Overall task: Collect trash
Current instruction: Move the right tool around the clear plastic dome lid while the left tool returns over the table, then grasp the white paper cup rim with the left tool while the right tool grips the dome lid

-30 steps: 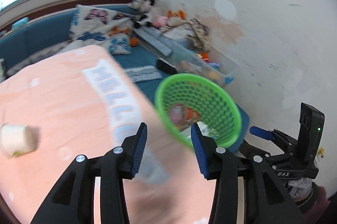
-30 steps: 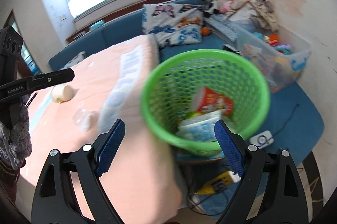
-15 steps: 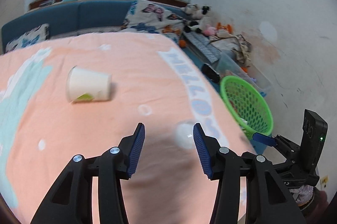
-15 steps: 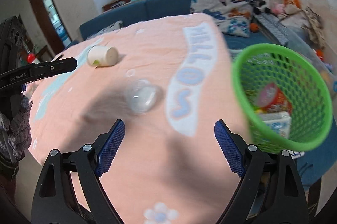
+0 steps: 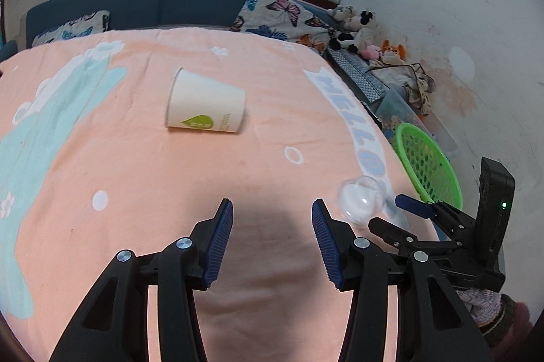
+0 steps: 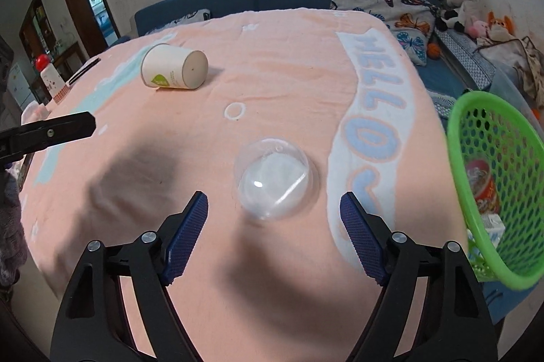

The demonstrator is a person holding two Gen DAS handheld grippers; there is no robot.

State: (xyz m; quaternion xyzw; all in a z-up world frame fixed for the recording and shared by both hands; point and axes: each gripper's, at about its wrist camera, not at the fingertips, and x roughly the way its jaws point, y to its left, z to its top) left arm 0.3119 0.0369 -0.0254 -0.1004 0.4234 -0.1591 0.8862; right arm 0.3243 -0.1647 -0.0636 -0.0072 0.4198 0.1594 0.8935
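While both grippers hang over the peach-blanketed desk (image 6: pixel 272 63), nothing is held yet. Right gripper (image 6: pixel 273 222) has its jaws apart, having just been closing a little, with nothing between them; the clear plastic dome lid (image 6: pixel 274 180) lies on the blanket just ahead of its tips, untouched. Left gripper (image 5: pixel 272 234) is roughly half open, empty, aimed at bare blanket. A white paper cup (image 5: pixel 205 105) lies on its side farther back, well apart from both grippers. Green mesh basket (image 6: pixel 493 178) sits off the desk's right edge, already holding some packaging. Step in hand looks like the approach to the dome lid. Next move probably calls for the right gripper to drop forward so the lid sits between the pads, then close gently, since thin clear plastic will likely flex or slip. Cup probably goes to the left gripper.
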